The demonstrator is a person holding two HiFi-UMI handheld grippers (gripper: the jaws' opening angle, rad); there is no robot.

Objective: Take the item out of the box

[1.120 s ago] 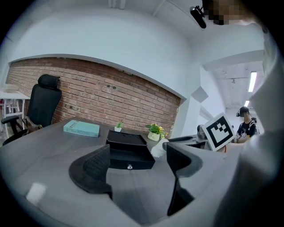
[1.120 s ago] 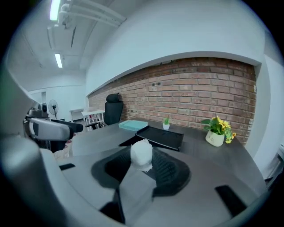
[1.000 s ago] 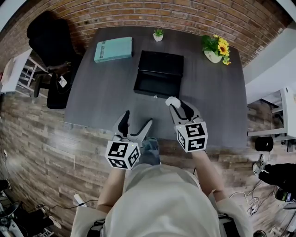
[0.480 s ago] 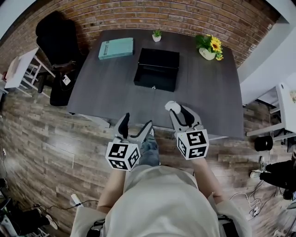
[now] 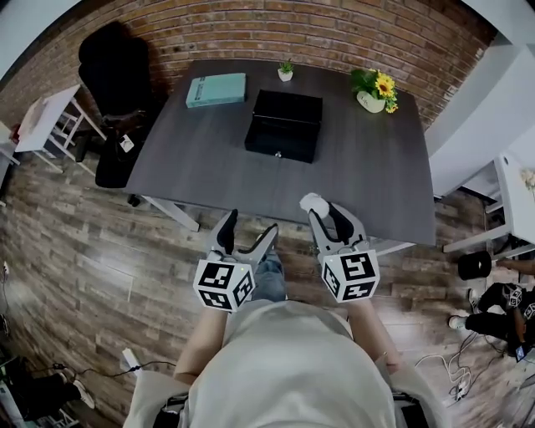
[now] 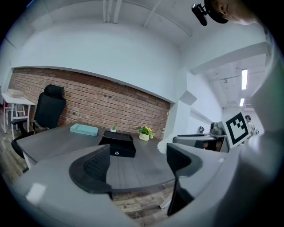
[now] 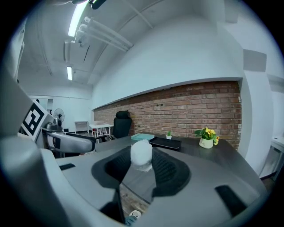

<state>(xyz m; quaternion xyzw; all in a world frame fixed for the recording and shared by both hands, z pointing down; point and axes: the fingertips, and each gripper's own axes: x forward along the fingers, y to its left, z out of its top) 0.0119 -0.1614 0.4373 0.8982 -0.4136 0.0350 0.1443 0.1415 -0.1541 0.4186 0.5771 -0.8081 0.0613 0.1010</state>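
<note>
We stood back from the dark grey counter, both tools held over the wooden floor just short of its near edge.

The right tool had its jaws drawn in narrow on a small white item. This rounded lump sat pinched between the two ribbed black pads near their tips and poked out past them. In the head view it showed as a pale knob at the front of that tool, clear of the counter and well apart from the black box.

The left tool was spread wide with nothing between its jaws. We saw only the counter top and a strip of floor through the gap. It hung beside the right tool, a little lower in the head view.

The black box rested toward the far middle of the counter, with a small latch on its front face. We could not tell from these views how its lid stood.

A teal book lay flat to the left of the box, near the far edge. A small potted plant stood just behind the box, and a pot of sunflowers stood toward the far right corner.

A black office chair stood off the far left corner of the counter, and a brick wall ran behind everything.
</note>
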